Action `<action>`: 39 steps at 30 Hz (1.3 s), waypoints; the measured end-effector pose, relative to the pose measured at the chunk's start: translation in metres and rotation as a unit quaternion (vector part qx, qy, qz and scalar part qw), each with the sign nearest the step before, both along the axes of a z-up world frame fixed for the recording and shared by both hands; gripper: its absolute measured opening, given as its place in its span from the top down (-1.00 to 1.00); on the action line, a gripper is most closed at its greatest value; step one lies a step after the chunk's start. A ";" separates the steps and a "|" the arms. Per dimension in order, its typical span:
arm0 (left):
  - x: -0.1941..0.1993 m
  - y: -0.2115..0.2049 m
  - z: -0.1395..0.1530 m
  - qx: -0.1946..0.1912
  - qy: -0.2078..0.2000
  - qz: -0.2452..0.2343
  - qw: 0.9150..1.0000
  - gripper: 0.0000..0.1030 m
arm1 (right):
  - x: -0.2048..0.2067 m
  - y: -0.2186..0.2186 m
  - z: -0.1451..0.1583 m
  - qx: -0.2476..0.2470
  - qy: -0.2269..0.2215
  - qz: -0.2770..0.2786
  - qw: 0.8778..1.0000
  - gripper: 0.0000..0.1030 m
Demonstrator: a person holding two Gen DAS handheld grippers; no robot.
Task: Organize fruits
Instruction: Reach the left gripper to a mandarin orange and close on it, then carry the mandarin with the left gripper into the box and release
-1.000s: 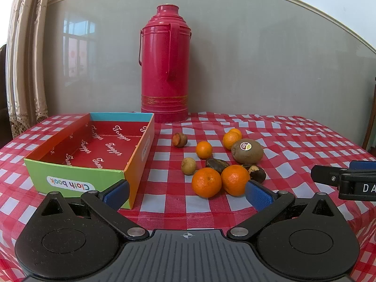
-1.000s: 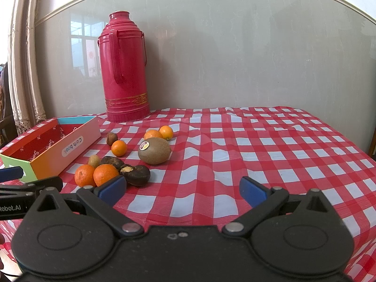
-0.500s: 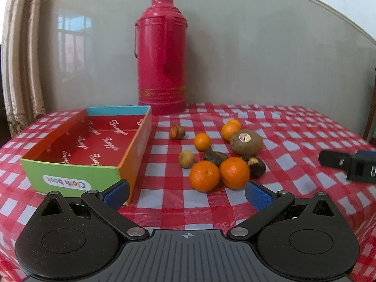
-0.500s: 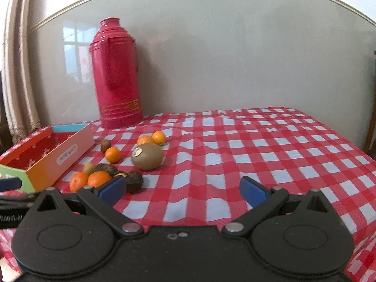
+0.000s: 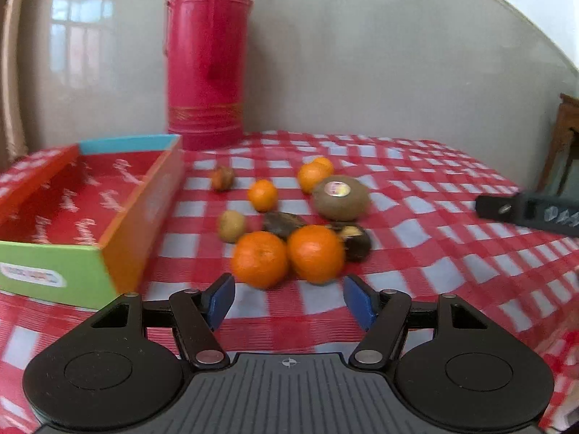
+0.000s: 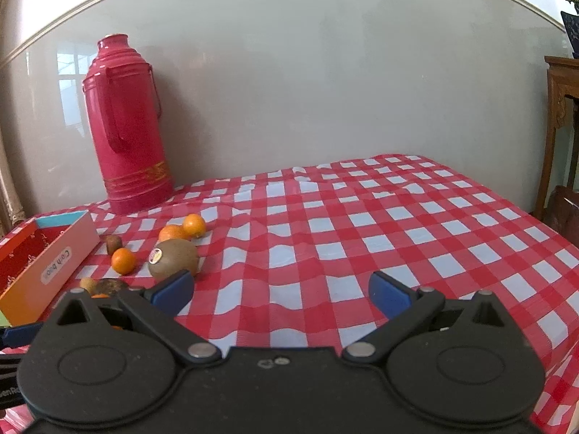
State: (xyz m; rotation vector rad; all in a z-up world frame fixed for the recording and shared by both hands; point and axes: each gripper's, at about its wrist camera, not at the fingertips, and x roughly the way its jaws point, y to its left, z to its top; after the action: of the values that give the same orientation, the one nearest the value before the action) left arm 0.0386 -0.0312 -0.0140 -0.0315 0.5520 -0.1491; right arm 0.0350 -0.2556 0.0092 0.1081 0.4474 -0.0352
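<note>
Left wrist view: the left gripper (image 5: pixel 286 300), jaws closing with nothing between them yet, points straight at 2 mandarins (image 5: pixel 260 258) lying side by side just ahead, the cardboard box (image 5: pixel 108 246) to their left. The right gripper (image 6: pixel 280 294) stands open and empty over bare cloth, the kiwi (image 6: pixel 173 262) off its left finger. A red-checked tablecloth (image 6: pixel 398 217) covers the desk; a red thermos (image 5: pixel 208 58) stands by the grey wall.

Glossy red thermos (image 6: pixel 126 123), checked cloth tablecloth (image 6: pixel 362 224)

The left claw (image 5: pixel 289 298), jaws closing on nothing, sits just short of two oranges (image 5: pixel 287 255).
</note>
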 end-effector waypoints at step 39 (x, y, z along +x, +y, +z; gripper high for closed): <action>0.009 0.055 0.042 -0.014 -0.073 0.070 0.995 0.22 | 0.025 0.037 0.001 -0.036 0.007 0.014 0.999 -0.89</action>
State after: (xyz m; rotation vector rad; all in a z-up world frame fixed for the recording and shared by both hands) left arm 0.0477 0.0238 0.0279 -0.0850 0.4007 -0.0216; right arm 0.0600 -0.2188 0.0106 0.0301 0.4610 -0.0256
